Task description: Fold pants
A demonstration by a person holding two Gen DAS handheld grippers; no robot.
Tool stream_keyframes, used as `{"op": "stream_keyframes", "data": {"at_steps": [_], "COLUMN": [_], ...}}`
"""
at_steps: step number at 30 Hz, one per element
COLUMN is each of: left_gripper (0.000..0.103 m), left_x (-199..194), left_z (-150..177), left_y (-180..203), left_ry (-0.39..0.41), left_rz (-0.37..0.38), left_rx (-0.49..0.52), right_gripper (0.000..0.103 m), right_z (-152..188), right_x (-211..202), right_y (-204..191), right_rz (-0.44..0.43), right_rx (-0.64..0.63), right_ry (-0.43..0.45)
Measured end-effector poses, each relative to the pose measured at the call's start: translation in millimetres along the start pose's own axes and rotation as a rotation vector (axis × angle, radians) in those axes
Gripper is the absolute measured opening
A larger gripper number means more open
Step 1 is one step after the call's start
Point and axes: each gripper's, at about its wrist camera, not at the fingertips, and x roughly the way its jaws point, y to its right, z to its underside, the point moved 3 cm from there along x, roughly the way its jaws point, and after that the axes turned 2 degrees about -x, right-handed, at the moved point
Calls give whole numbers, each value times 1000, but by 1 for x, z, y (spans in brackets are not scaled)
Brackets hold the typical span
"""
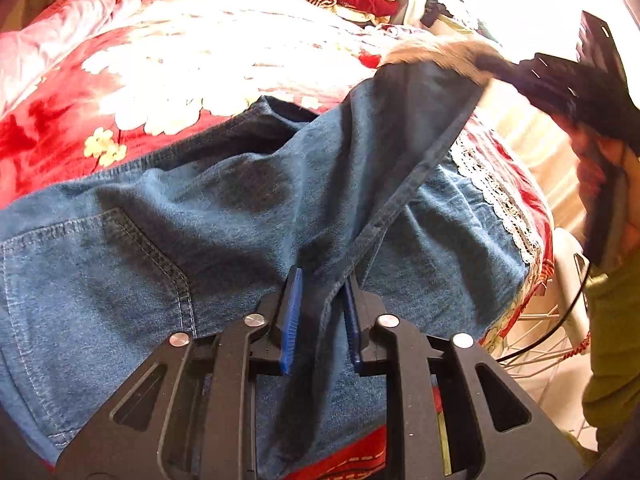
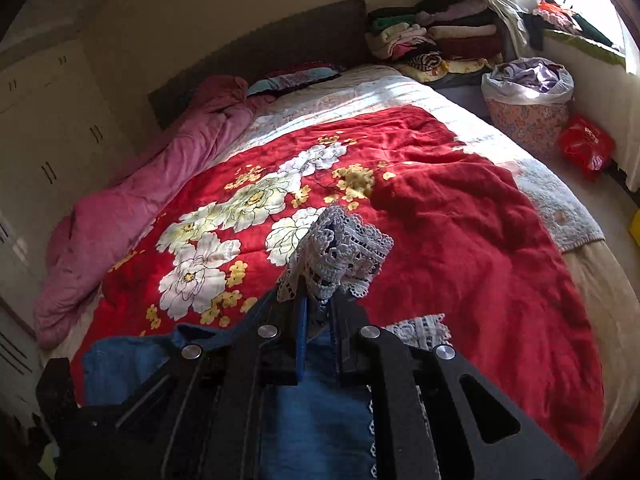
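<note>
Blue denim pants (image 1: pixel 160 220) with white lace cuffs lie across a red flowered bedspread (image 1: pixel 48 140). My left gripper (image 1: pixel 323 276) is shut on a dark seam edge of the pants near the seat, its blue pads pinching the cloth. My right gripper (image 2: pixel 319 300) is shut on one lace cuff (image 2: pixel 344 248), which stands up above its fingers, with denim (image 2: pixel 316 408) hanging below. In the left wrist view the right gripper (image 1: pixel 492 66) is blurred at the upper right, holding that leg lifted off the bed. The other lace cuff (image 2: pixel 420 330) lies flat on the bedspread.
A pink quilt (image 2: pixel 140 200) lies along the bed's left side. Stacked folded clothes (image 2: pixel 440 40) sit at the bed's head, with a full laundry basket (image 2: pixel 528 104) and a red bag (image 2: pixel 586 146) beside the bed. A person's olive sleeve (image 1: pixel 612 340) is at right.
</note>
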Motion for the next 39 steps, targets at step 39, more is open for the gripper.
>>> {"op": "stream_keyframes", "data": {"at_steps": [39], "left_gripper": [2], "left_x": [-27], "left_z": [51], "left_y": [14], "left_ry": [-25], "left_rz": [-71], "left_rx": [162], "right_gripper": [37], "right_z": [121], "right_x": [-117], "right_y": [32], "right_rz": [153], "right_rx": [-66], "right_ry": [-19]}}
